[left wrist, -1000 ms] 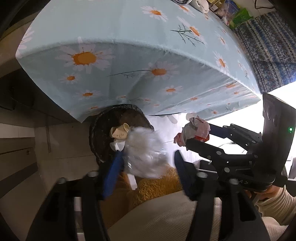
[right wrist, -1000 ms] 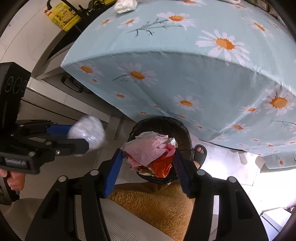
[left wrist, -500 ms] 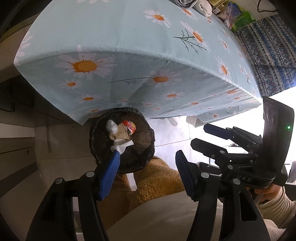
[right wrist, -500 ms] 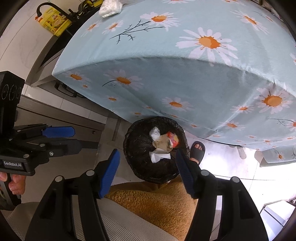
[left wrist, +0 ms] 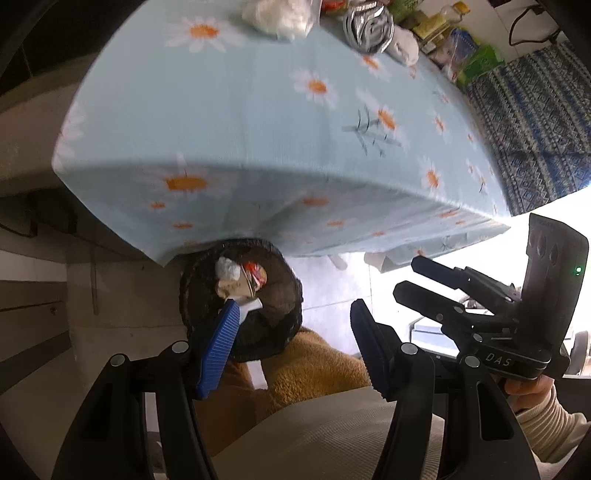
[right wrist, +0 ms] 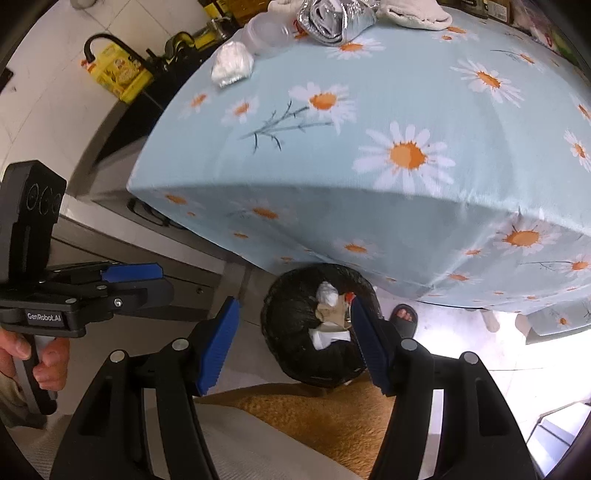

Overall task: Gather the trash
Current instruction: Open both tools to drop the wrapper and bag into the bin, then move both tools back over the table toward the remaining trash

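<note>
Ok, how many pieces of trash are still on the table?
3 that I can make out: a white wad near the left corner, a clear plastic cup beyond it, and crumpled foil at the far edge. More may sit out of frame.

Bin (left wrist: 280,295) partly under tablecloth (left wrist: 258,147), tabletop clutter (right wrist: 332,14) cropped

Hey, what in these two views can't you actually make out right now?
- Trash bin, left wrist view: near rim hidden behind the left hand-held gripper pad; contents too small to identify.
- Items at the far table edge, right wrist view: cut off by the frame's top.
- Tablecloth, left wrist view: pattern motion-blurred.
</note>
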### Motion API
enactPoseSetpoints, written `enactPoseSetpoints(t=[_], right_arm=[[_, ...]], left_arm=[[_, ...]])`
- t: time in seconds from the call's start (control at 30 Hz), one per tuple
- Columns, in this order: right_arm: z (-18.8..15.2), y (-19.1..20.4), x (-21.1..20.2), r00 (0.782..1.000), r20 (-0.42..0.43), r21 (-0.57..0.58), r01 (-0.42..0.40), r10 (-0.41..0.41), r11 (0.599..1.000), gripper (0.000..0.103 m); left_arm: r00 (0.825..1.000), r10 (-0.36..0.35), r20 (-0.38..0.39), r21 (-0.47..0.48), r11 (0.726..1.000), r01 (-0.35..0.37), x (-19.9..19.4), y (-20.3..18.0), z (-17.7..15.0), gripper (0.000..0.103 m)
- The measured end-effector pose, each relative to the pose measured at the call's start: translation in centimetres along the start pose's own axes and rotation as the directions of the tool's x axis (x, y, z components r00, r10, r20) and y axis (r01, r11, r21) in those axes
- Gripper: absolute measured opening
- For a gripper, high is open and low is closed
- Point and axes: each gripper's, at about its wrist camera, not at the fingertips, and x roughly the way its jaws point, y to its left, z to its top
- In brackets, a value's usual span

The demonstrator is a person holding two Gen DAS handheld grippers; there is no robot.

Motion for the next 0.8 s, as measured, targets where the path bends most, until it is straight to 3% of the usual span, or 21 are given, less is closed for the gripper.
enactPoseSetpoints(t=[0.5,0.8], right_arm=[[3.5,0.4,-4.9,0.988,0.15,-0.009,0.042,-0.04,0.999,0.063],[7.5,-1.3,-6.5,0.983,0.185,-0.041,0.008,0.0,0.999,0.063]], left_arm=[[0.989,-0.014,0.144,0.088,0.996,0.002,-4.7,-2.4,5.2,0.06],[0.978,0.059,0.202,0.032,0.997,-0.067,-5.3,-3.1,9.9,0.06]])
